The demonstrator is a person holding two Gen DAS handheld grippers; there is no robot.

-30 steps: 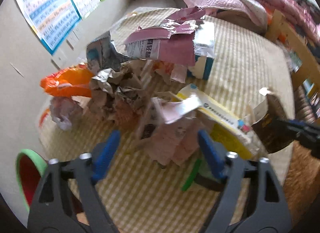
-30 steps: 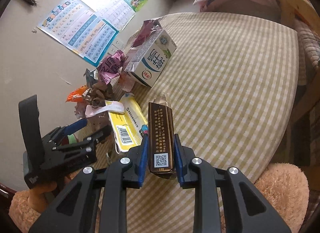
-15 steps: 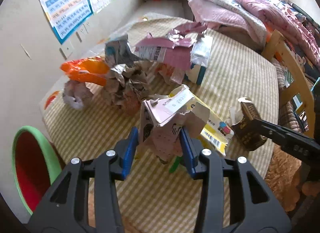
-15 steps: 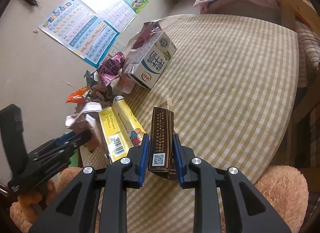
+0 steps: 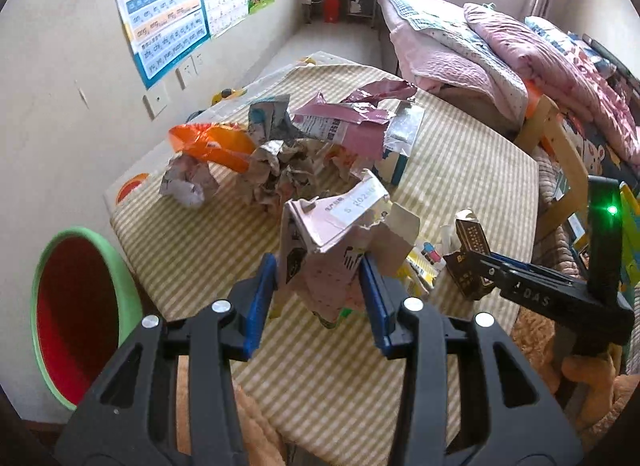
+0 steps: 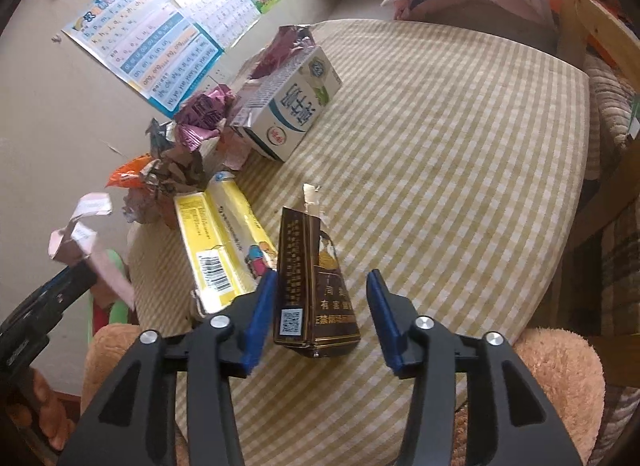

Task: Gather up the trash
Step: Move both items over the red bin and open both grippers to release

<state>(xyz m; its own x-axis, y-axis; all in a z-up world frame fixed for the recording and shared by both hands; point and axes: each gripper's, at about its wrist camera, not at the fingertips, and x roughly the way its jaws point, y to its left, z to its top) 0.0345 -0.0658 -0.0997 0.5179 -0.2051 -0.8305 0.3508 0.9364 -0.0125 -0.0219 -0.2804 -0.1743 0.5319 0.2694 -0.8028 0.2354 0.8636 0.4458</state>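
My left gripper [image 5: 318,298] is shut on a torn pink-and-white carton [image 5: 336,238] and holds it above the checked table [image 5: 320,370]. The carton also shows in the right wrist view [image 6: 80,234] at the far left. My right gripper [image 6: 322,310] is open; a flattened brown cigarette pack [image 6: 310,286] lies on the table between its jaws, leaning against the left one. The pack also shows in the left wrist view [image 5: 470,254]. A green-rimmed red bin [image 5: 76,314] stands on the floor left of the table.
A pile of trash lies at the table's far left: a crumpled brown paper [image 5: 280,173], an orange wrapper [image 5: 216,145], a white milk carton [image 6: 292,105], a yellow box [image 6: 218,250]. A bed [image 5: 500,49] and a wooden chair [image 5: 560,153] stand on the right.
My left gripper closed on the pink carton and lifted it off the table. My right gripper opened and let go of the brown pack, which now lies on the table.
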